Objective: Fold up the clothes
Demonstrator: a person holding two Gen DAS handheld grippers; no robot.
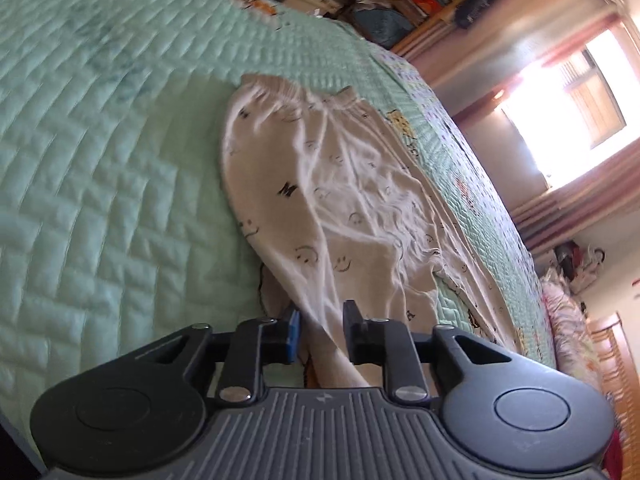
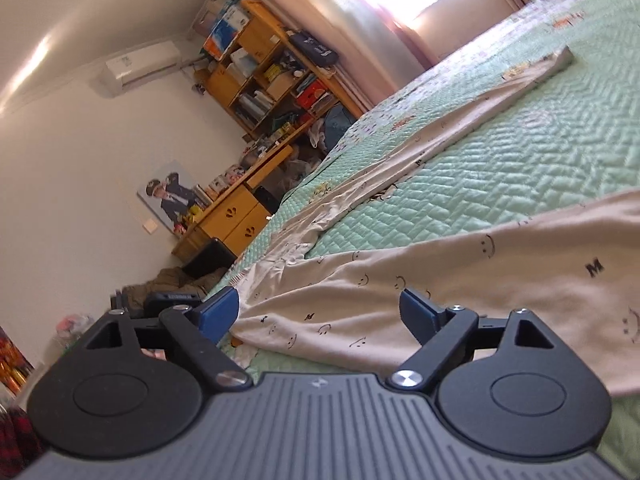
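Cream trousers [image 1: 320, 168] printed with smiley faces lie spread on a mint quilted bedspread [image 1: 100, 160], waistband [image 1: 296, 92] at the far end. My left gripper [image 1: 322, 334] hovers at the near end of one leg. That leg's cloth runs up between the jaws, which stand partly apart, and a gap shows beside the blue pad [image 1: 294, 336]. In the right wrist view, my right gripper [image 2: 320, 312] stands wide open low over the other part of the trousers [image 2: 500, 280]. The cloth lies between its fingers, and neither pad touches it. A long leg [image 2: 460, 120] stretches away across the bedspread [image 2: 520, 168].
The bed's edge runs just left of my right gripper, with dark bags [image 2: 172, 300] on the floor below. A cluttered wooden desk and shelves [image 2: 260, 80] stand against the far wall under an air conditioner [image 2: 140, 64]. A bright curtained window [image 1: 560, 112] lies beyond the bed.
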